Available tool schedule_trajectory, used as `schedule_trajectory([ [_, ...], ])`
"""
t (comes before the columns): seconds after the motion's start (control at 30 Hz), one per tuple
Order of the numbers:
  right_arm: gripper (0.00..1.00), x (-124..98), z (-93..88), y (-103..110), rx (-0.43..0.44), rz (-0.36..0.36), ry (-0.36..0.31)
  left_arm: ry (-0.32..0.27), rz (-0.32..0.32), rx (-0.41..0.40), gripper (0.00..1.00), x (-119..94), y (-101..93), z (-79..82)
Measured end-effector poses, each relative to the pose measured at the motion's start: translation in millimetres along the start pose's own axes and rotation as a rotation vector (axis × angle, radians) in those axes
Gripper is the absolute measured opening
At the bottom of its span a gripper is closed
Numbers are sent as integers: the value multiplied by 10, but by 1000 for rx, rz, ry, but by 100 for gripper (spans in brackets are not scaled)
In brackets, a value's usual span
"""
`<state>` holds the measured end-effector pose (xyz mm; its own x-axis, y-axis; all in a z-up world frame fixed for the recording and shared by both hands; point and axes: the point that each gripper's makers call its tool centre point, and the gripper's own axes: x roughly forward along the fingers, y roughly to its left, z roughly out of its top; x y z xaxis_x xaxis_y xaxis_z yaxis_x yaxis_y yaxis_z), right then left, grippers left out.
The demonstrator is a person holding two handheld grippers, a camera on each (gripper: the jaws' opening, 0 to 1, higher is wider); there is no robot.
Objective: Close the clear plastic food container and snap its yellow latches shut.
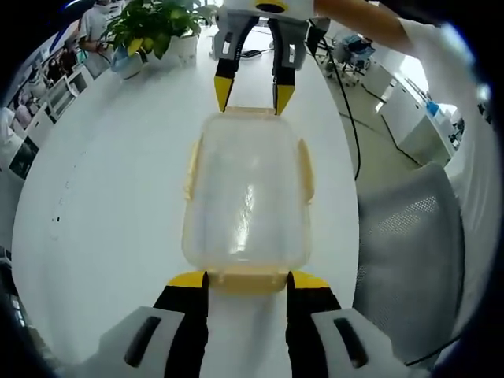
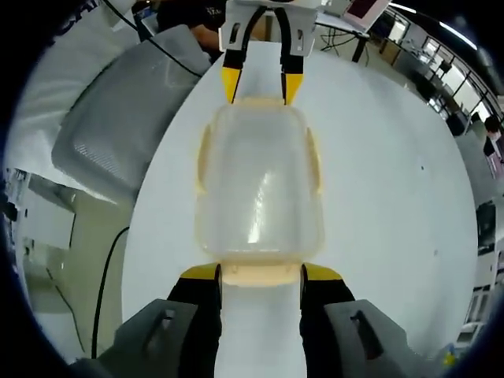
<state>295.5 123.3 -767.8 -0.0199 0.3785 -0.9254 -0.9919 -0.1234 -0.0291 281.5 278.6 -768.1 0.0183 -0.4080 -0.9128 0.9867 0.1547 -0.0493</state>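
container [image 1: 246, 201] lidded, claws at both ends

Clear container [image 1: 246, 197], yellow latches [image 1: 247, 279], seemingly white table [image 1: 110, 181].

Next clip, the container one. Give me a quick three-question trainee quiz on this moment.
1. True or false: the lid lies on the clear container.
2. Where do the left gripper and right gripper stand? A) both at one long side B) at opposite short ends C) both above the lid
3. Fill in: a ___ chair stands beside the white table.

Key: 1 true. 2 B, each with its tips either side of a yellow end latch, jaws apart. 3 grey.
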Motion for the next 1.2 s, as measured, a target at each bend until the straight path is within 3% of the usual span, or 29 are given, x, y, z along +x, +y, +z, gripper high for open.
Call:
schedule_trajectory([
  [0.6, 35, 117, 7, -48, -14, 17, 20, 24, -2, -22, 33, -15, 18, -73],
  [1.2, 35, 135, -45, -63, -51, -1, 52, 46, -10, 10, 33, 68, 5, -90],
])
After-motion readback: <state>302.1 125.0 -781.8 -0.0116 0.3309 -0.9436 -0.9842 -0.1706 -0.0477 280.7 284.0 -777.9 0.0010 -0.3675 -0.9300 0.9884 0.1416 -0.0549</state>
